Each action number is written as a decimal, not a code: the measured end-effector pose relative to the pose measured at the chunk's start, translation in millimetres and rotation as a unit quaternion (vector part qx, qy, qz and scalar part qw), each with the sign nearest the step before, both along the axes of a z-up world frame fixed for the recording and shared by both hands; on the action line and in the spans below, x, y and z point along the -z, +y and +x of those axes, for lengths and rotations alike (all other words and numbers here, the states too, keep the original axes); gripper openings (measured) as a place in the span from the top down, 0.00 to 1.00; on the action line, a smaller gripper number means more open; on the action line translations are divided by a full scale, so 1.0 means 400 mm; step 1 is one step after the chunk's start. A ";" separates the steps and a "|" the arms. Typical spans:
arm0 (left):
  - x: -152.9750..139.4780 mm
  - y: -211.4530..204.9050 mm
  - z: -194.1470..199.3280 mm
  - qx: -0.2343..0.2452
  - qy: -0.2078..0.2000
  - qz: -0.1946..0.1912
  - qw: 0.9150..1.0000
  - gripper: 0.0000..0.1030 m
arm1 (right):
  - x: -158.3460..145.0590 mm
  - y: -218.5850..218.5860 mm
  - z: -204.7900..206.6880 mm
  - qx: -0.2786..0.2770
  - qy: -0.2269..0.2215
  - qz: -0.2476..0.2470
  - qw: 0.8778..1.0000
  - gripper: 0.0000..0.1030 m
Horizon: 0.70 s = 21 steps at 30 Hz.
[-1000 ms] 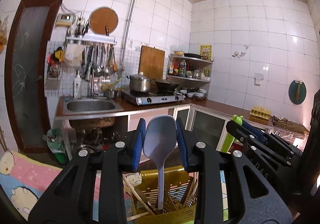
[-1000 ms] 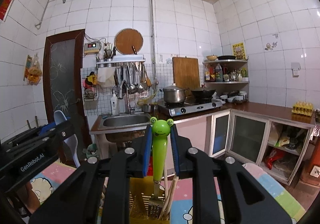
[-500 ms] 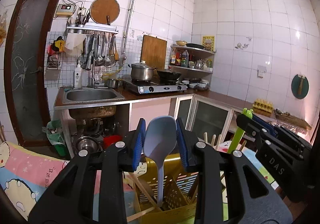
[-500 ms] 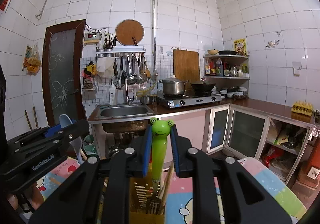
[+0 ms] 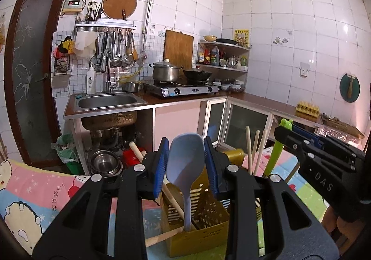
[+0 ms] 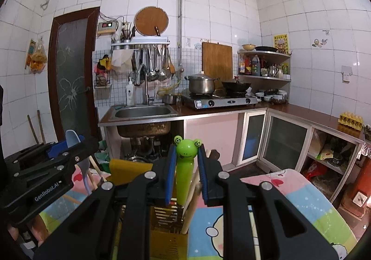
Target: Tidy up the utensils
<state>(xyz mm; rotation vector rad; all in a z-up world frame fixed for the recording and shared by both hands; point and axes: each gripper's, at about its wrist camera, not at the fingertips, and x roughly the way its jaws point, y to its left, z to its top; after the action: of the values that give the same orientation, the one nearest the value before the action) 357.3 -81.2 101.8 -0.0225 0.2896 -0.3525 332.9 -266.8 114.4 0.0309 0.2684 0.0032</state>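
Observation:
My left gripper is shut on a pale blue spoon, bowl up, its handle reaching down into a yellow slotted utensil holder. My right gripper is shut on a green frog-headed utensil, which stands in the same holder. The right gripper shows at the right of the left wrist view, the left gripper at the left of the right wrist view. Wooden chopsticks stand in the holder between them.
The holder stands on a table with a pink cartoon cloth. Behind are a sink, a gas stove with a pot, glass-door cabinets and a dark door at the left.
Both grippers have dropped lower with their utensils, so the spoon and the frog utensil sit deeper in the holder. The chopsticks have come into the left wrist view.

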 end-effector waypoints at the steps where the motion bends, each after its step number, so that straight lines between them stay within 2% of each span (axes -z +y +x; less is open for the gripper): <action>1: 0.004 0.001 0.000 -0.001 0.000 0.001 1.000 0.71 | 0.003 0.000 0.005 -0.001 0.005 0.000 1.000 0.82; 10: 0.038 0.030 0.013 -0.015 0.022 0.005 1.000 0.71 | 0.039 -0.006 0.034 0.004 0.049 0.000 0.999 0.81; 14: 0.023 0.055 0.000 -0.023 0.032 -0.003 0.999 0.71 | 0.041 -0.009 0.053 -0.004 0.100 0.006 0.995 0.80; 15: 0.011 0.068 -0.008 -0.024 0.035 -0.007 0.999 0.68 | 0.039 -0.012 0.054 -0.006 0.109 0.011 0.994 0.80; 16: 0.006 0.076 -0.015 -0.026 0.037 -0.008 0.999 0.61 | 0.037 -0.014 0.052 -0.006 0.114 0.013 0.993 0.79; 17: -0.006 0.089 -0.028 -0.030 0.039 -0.011 0.999 0.57 | 0.030 -0.018 0.042 -0.002 0.115 0.016 0.993 0.67; 18: -0.015 0.099 -0.042 -0.035 0.037 -0.013 0.999 0.50 | 0.024 -0.023 0.030 0.001 0.110 0.019 0.994 0.51; 20: -0.030 0.120 -0.074 -0.041 0.033 -0.014 0.998 0.47 | 0.003 -0.034 -0.008 0.001 0.096 0.030 0.995 0.43; 21: -0.037 0.130 -0.092 -0.044 0.035 -0.013 0.998 0.42 | -0.005 -0.036 -0.023 0.000 0.095 0.032 0.995 0.42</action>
<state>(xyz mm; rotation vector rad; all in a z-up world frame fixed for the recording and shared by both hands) 320.6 -29.1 116.5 -0.0728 0.3519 -0.2682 323.9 -281.2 116.6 0.0946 0.4577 0.0084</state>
